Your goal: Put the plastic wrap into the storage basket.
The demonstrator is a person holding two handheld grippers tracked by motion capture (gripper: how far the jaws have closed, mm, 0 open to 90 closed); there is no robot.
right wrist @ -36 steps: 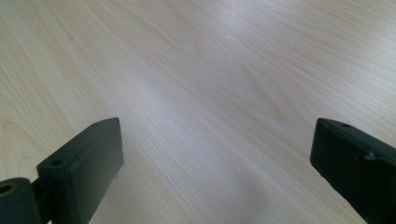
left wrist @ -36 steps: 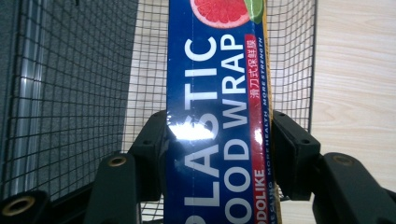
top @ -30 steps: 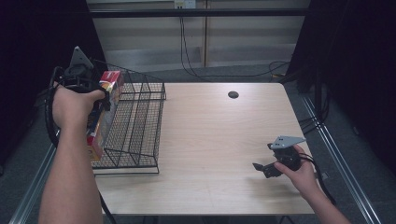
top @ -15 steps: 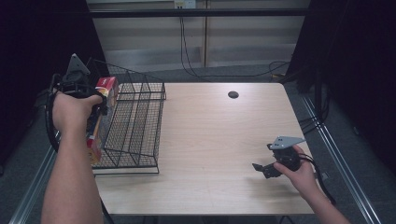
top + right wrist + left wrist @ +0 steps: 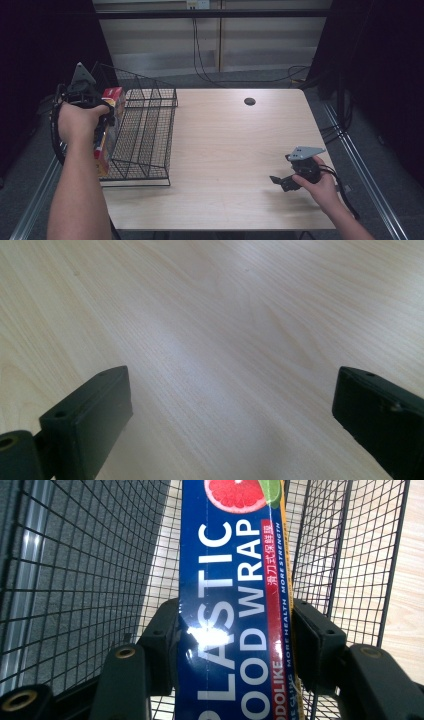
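At the left edge of the wire basket, the left gripper is holding a long box of plastic wrap. In the left gripper view its two black jaws are pressing on both long sides of the box, so the fingers are clamping it firmly. The box is pointing down into the basket's leftmost slot, with mesh walls rising on either side of it and its lower end lying low along the basket's left side. The person's left hand is wrapping around the gripper just outside the basket's left wall.

The basket is sitting on the left part of the wooden table. Well to the right of the basket, near the table's front edge, the right gripper is resting low over bare wood. Its jaws are standing wide apart with nothing between them, and the tabletop is showing in the gap.
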